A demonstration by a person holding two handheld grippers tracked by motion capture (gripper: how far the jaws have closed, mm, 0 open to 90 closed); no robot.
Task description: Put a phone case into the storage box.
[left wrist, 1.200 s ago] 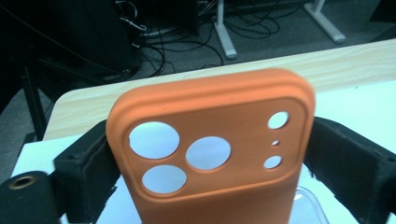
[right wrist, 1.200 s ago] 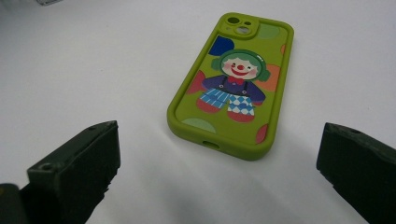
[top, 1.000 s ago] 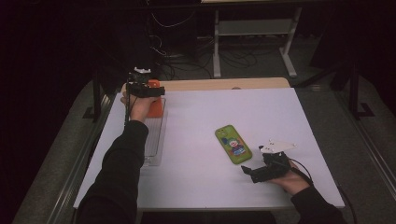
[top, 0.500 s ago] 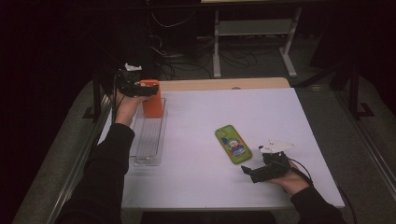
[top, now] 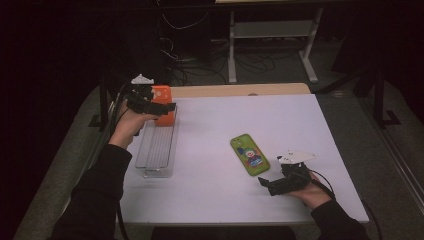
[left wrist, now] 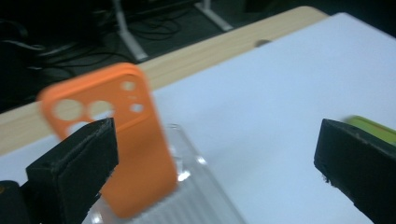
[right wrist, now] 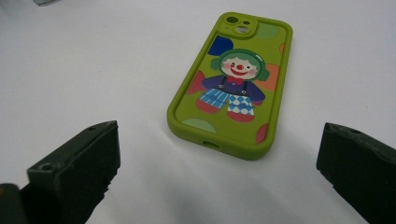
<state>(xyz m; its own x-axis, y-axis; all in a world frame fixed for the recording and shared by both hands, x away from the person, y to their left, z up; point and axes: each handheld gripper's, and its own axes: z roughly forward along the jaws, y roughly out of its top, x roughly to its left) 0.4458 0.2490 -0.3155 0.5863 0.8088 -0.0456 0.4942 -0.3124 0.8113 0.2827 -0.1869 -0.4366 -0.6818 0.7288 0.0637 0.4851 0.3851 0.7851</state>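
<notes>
The orange phone case stands upright in the clear rack, just beyond the left claw, whose jaws have just opened wide.

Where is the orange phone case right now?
In the high view the orange phone case stands upright at the far end of the clear rack, on the table's left side, just beyond the open left gripper.

Words I can read: none.
Green phone case: I see a clown picture on it, no letters.
Orange phone case: I see round holes, no writing.
Bench: I see no labels or numbers on its white top.
</notes>
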